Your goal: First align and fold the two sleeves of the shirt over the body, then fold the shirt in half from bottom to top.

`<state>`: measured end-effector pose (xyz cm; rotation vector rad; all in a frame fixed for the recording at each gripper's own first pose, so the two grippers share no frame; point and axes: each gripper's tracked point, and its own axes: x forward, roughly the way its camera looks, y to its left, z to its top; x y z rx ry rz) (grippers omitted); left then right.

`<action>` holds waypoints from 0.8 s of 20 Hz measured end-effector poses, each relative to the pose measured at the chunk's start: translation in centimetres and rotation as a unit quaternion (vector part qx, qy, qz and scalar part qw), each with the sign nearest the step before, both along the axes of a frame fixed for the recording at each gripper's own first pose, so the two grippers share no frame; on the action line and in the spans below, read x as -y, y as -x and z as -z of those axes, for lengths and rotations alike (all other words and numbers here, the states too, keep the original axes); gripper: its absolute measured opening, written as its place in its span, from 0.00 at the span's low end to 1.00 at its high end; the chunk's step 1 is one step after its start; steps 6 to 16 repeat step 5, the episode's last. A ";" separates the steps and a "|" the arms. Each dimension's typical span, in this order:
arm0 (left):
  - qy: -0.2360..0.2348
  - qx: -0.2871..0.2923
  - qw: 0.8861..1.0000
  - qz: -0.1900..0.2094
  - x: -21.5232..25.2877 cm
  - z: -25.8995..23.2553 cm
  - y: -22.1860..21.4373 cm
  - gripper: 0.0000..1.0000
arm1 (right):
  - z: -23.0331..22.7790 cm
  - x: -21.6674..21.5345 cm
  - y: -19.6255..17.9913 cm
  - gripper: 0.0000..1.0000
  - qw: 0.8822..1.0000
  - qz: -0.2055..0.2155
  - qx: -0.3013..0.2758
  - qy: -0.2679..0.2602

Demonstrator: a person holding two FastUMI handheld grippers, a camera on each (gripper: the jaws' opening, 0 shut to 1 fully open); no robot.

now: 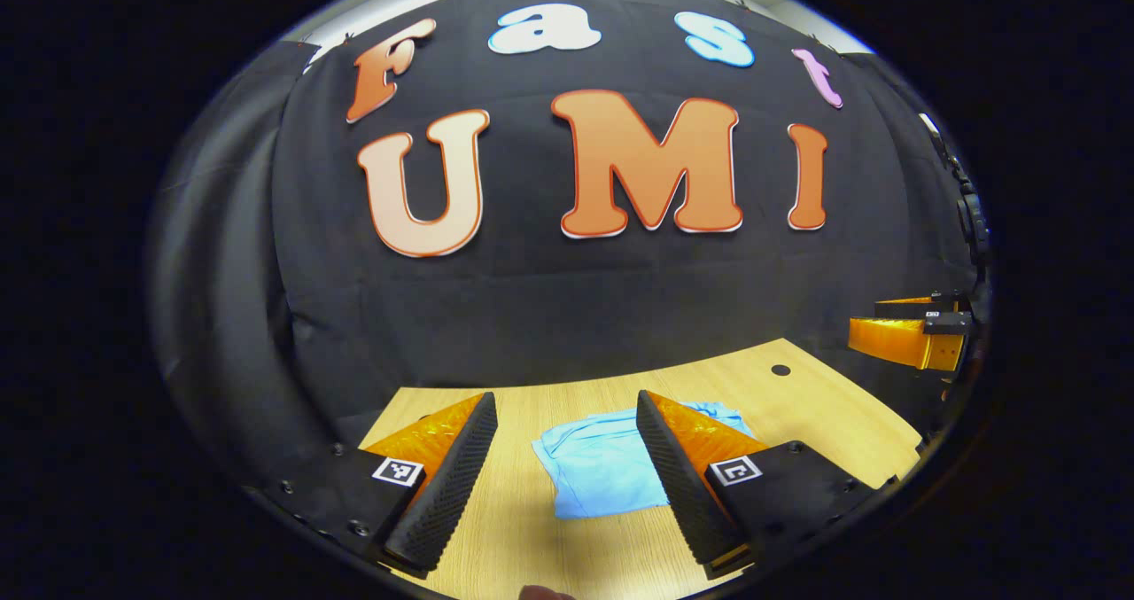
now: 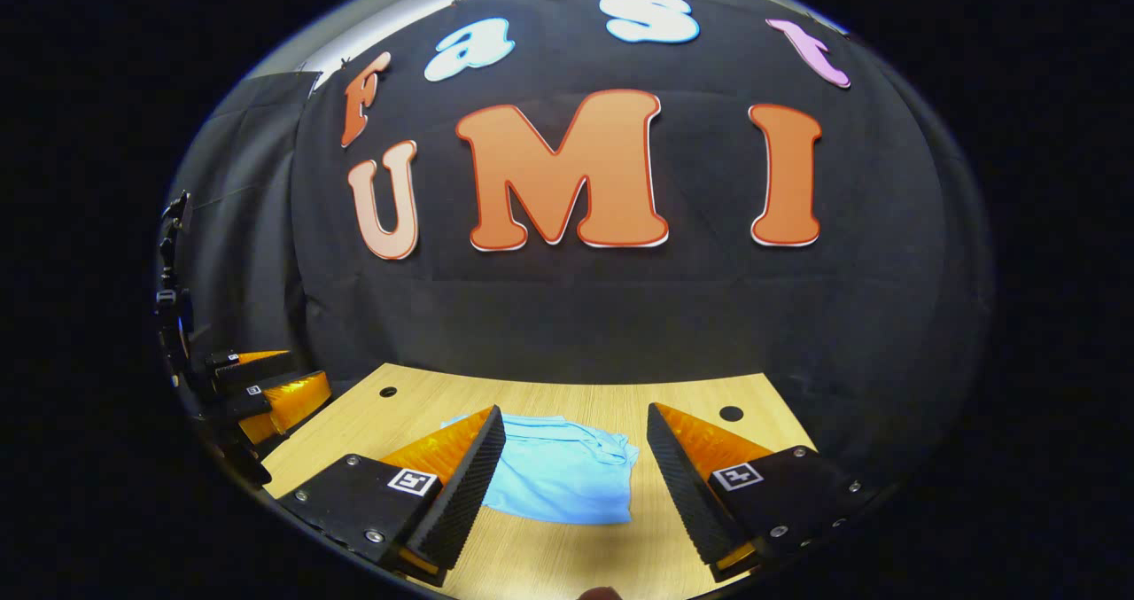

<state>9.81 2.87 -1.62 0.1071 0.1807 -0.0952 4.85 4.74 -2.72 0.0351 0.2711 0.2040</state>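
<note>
A light blue shirt [image 1: 607, 463] lies folded into a compact rectangle on the wooden table [image 1: 824, 414]. My left gripper [image 1: 567, 409] hangs open above and in front of it, nothing between its fingers. In the right gripper view the same shirt [image 2: 563, 471] rests flat on the table [image 2: 576, 547], with my right gripper [image 2: 576, 418] open over its near side and holding nothing. The right gripper [image 1: 912, 334] also shows at the far right of the left gripper view. The left gripper [image 2: 266, 387] shows at the far left of the right gripper view.
Black cloth forms the booth wall behind the table. The tabletop has small dark holes [image 1: 780, 370] [image 2: 731, 413] [image 2: 387, 392] near its far corners. A dark stand [image 2: 173, 272] rises at the left edge of the right gripper view.
</note>
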 end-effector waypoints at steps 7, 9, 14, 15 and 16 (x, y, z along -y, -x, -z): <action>-0.002 0.070 0.997 -0.013 0.0 -3.1 7.5 1.00 | -2.3 1.4 6.4 0.97 0.998 -0.010 0.055 -0.009; -0.002 0.070 0.997 -0.013 0.0 -3.1 7.5 1.00 | -2.3 1.4 6.4 0.97 0.998 -0.010 0.055 -0.009; -0.002 0.070 0.997 -0.013 0.0 -3.1 7.5 1.00 | -2.3 1.4 6.4 0.97 0.998 -0.010 0.055 -0.009; -0.002 0.070 0.997 -0.013 0.0 -3.1 7.5 1.00 | -2.3 1.4 6.4 0.97 0.998 -0.010 0.055 -0.009; -0.002 0.070 0.997 -0.013 0.0 -3.1 7.5 1.00 | -2.3 1.4 6.4 0.97 0.998 -0.010 0.055 -0.009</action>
